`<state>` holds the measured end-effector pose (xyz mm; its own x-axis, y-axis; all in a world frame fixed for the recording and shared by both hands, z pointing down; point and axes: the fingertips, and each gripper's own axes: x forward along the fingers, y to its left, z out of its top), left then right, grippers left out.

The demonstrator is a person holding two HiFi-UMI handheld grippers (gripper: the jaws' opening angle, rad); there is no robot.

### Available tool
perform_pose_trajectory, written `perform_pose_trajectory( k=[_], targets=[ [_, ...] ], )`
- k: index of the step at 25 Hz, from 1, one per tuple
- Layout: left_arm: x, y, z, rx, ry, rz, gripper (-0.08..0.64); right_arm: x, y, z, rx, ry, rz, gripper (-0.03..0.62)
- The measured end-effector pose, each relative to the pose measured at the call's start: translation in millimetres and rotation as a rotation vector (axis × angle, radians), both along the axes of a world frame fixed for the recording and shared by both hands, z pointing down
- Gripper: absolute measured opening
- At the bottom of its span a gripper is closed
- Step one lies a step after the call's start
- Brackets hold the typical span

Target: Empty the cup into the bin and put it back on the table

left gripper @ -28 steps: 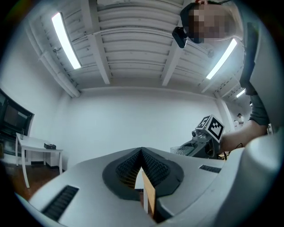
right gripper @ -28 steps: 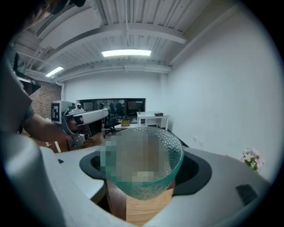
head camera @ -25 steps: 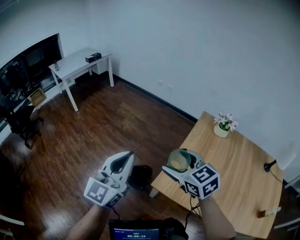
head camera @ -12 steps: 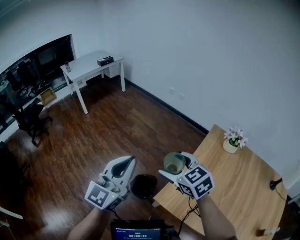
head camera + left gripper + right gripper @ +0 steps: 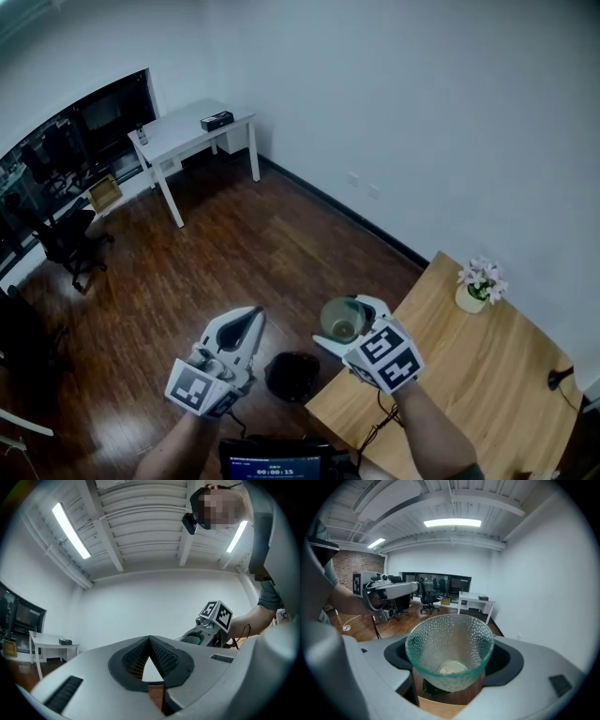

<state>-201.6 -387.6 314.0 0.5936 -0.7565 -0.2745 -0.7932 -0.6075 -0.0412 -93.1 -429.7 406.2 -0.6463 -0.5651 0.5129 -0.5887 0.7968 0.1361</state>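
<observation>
The cup is pinched in my right gripper in the head view, near the wooden table's corner. The dark bin stands on the floor beside that corner. My left gripper carries nothing. Left gripper view: my jaw tips meet, empty. Only the right gripper view shows a pale round patch at the cup's bottom, my jaws spread wide against its dimpled glass.

the walls were plain white and the floor was dark brown wood. a white desk stood by the far wall with a small black box on it. dark windows ran along the left, with a black chair near them. a light wooden table held a pot of pink flowers. long lights glowed on the ceiling.
</observation>
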Motion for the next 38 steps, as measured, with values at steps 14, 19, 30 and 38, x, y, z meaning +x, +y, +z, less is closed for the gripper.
perform_pose_trajectory(
  k=[14, 19, 30, 38],
  targets=[
    [-25.4, -25.1, -19.3, 0.096, 0.058, 0.083, 0.000, 2.0, -32.2, 6.4, 0.116, 0.326, 0.110, 0.405],
    [-37.5, -24.1, -21.0, 0.107, 0.068, 0.110, 0.000, -8.5, -37.3, -4.1, 0.174, 0.440, 0.110, 0.405],
    [-57.1, -30.0, -9.7, 0.058, 0.071, 0.097, 0.000, -13.0, -46.8, 1.2, 0.210, 0.623, 0.080, 0.405],
    [-66.2, -31.0, -7.9, 0.058, 0.085, 0.076, 0.000, -18.1, -56.9, -2.2, 0.272, 0.763, 0.032, 0.405]
  ],
)
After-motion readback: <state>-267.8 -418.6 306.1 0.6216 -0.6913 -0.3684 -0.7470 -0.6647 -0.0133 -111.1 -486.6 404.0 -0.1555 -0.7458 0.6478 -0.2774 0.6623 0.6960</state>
